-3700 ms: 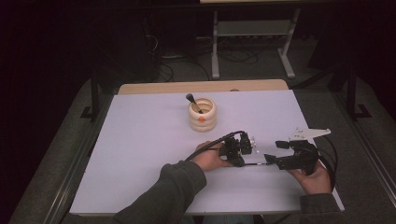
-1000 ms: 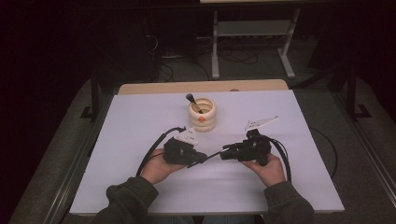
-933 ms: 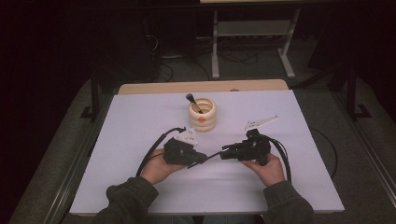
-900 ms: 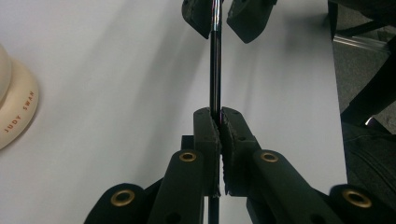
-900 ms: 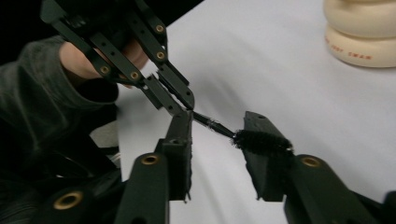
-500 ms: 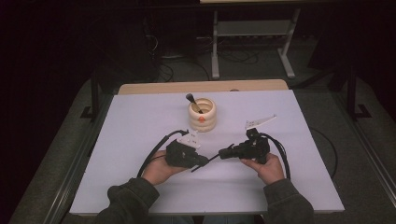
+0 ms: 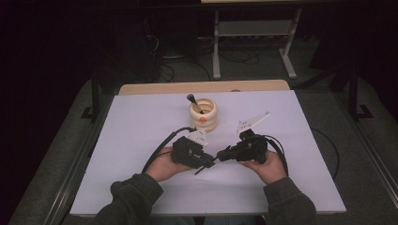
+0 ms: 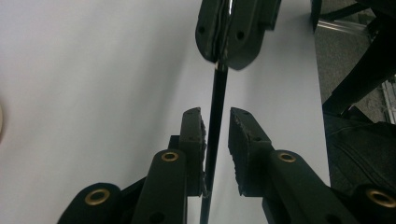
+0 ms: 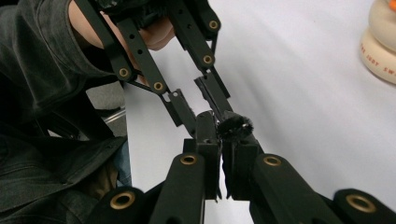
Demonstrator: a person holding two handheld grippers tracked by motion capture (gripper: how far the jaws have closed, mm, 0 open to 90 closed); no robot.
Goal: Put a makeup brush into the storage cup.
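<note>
A thin black brush (image 8: 215, 121) is held between the two claws above the near middle of the white surface (image 7: 141, 122). The right claw (image 9: 220, 140) is pressed together on the brush's bristled end, whose dark tuft shows just above its jaws in the right gripper view. The left claw (image 8: 215, 135) is spread, its two jaws standing to either side of the slender handle without gripping it; in the left gripper view one pad seems close to the handle, though contact cannot be told.

In the high view the left claw (image 7: 206, 161) and right claw (image 7: 223, 154) are seen tip to tip, with the brush handle slanting down toward the surface between them. Farther back stands a cream, ring-shaped holder (image 7: 203, 114) in which a second brush (image 7: 195, 103) is already seated.

The work is judged to be midway: one brush appears to be stowed, and this brush is lifted and is being passed or re-gripped between the claws. Left to be done, by this reading, are closing the left claw on the handle, releasing the right, and carrying the brush to the holder.
</note>
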